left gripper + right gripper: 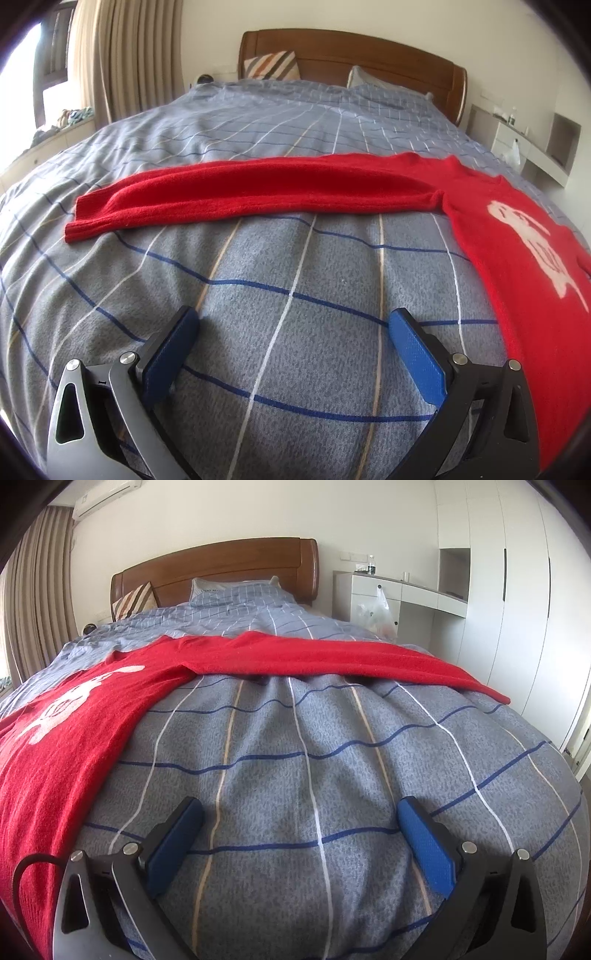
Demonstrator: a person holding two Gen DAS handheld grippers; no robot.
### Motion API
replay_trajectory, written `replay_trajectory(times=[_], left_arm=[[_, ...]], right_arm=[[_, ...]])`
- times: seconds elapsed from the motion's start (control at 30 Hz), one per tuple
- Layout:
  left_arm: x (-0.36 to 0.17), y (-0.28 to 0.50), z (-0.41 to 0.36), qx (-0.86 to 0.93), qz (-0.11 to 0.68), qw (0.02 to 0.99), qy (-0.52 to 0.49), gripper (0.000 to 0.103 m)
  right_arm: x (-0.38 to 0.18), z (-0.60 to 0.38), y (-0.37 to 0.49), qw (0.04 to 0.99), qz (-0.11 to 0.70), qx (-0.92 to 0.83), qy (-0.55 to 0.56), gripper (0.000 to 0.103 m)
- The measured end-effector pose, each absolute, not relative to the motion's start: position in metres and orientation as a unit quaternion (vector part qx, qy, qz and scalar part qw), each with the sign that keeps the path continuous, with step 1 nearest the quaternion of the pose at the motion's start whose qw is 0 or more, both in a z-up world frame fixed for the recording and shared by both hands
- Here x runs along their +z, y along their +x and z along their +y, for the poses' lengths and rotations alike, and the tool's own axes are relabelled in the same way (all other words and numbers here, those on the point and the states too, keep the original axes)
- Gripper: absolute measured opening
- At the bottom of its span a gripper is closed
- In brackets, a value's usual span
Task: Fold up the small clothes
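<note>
**Sweater flat, no grasp yet**

Sweater [517, 236] lies spread face-up on the bed's checked duvet [295, 295], both sleeves stretched out sideways. My left gripper [293, 332] and right gripper [301, 823] both gape wide, empty, over bare duvet near the hem side. Risks, as I judge them: knit is limp, so a pinch may grab the duvet too; a one-layer grab skews the fold.

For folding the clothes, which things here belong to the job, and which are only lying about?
Belong to the job:
- red sweater, spread flat with sleeves out
- left gripper, open
- right gripper, open
- bed, the work surface

Only lying about:
- striped cushion
- pillow
- plastic bag
- bottle
</note>
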State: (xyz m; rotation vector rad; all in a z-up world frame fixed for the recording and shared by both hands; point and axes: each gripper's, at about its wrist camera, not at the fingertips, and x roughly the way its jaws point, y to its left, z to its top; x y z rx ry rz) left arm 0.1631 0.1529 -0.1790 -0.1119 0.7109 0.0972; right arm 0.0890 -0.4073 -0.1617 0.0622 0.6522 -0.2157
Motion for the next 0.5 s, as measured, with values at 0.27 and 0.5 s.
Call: replay_trajectory(times=[0.27, 0.5], left_arm=[[-0.1792, 0.1629, 0.1527, 0.048, 0.347, 0.935, -0.054, 0.102], [-0.1794, 0.1630, 0.1528, 0.048, 0.347, 0.935, -0.055, 0.102]], right_arm=[[-0.1620, -0.4069, 0.0889, 0.942, 0.318, -0.105, 0.030, 0.103], [-0.1609, -0.4087, 0.0855, 0.942, 0.317, -0.105, 0.031, 0.103]])
